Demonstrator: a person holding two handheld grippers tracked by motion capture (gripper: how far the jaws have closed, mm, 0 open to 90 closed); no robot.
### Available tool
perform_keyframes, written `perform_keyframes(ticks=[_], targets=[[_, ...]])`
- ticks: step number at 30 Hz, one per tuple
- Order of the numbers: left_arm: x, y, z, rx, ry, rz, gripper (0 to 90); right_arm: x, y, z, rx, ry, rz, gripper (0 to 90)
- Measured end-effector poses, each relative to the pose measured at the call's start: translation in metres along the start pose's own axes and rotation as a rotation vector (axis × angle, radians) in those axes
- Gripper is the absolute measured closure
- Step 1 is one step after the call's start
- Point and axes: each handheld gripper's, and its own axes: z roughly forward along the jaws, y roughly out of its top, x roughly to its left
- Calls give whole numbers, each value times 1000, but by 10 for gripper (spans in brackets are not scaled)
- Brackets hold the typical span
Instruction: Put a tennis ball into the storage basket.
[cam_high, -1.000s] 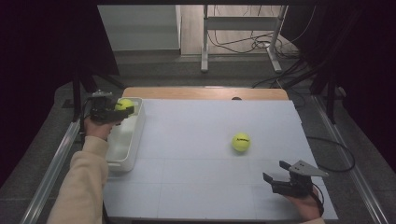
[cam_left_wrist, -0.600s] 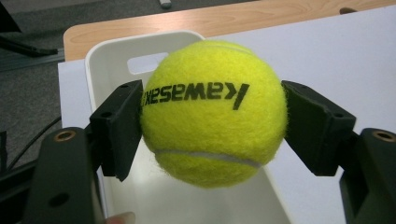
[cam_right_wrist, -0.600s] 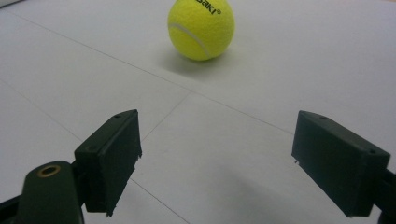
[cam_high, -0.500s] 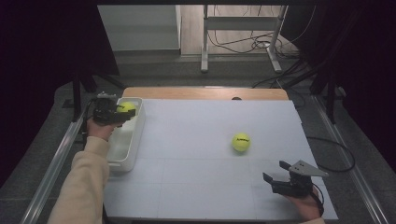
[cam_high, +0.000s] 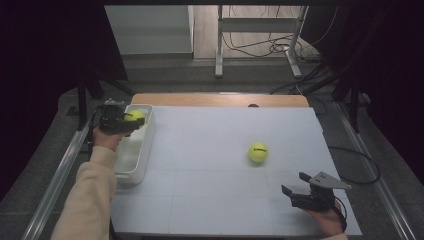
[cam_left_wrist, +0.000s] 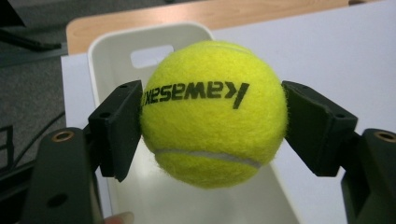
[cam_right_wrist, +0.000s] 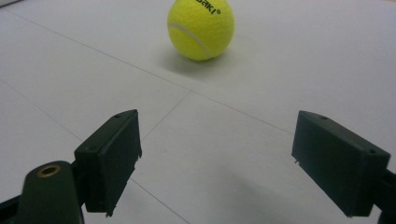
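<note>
Tennis ball (cam_left_wrist: 214, 114) sits between the just-opening left gripper (cam_left_wrist: 212, 126) jaws, above the white bin (cam_left_wrist: 112, 51).

Open white table (cam_high: 210, 165) between bin and far ball: flat, unobstructed passage across the middle and near strip. Single obstacle on that surface: tennis ball (cam_high: 258, 152) right of centre, resting on the table, bare surface on all sides. Clear run from the right gripper (cam_high: 299, 190), jaws spread wide, up to that ball. Left edge blocked by the white bin (cam_high: 145, 145), walls raised above the surface; entry from above only. Far end of the bin occupied by the left gripper (cam_high: 131, 122) and its ball (cam_left_wrist: 212, 112); near end free. Metal rail (cam_high: 55, 185) alongside the bin's outer side.
</note>
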Motion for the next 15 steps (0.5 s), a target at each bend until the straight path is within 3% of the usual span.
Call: perform_keyframes(ticks=[2, 4, 15], targets=[[-1, 1, -1, -12, 22, -2, 164, 0, 0, 0, 0, 1, -2, 162], [-1, 1, -3, -21, 13, -3, 139, 0, 0, 0, -1, 1, -2, 162], [-12, -2, -15, -81, -15, 37, 124, 0, 0, 0, -1, 0, -1, 162]])
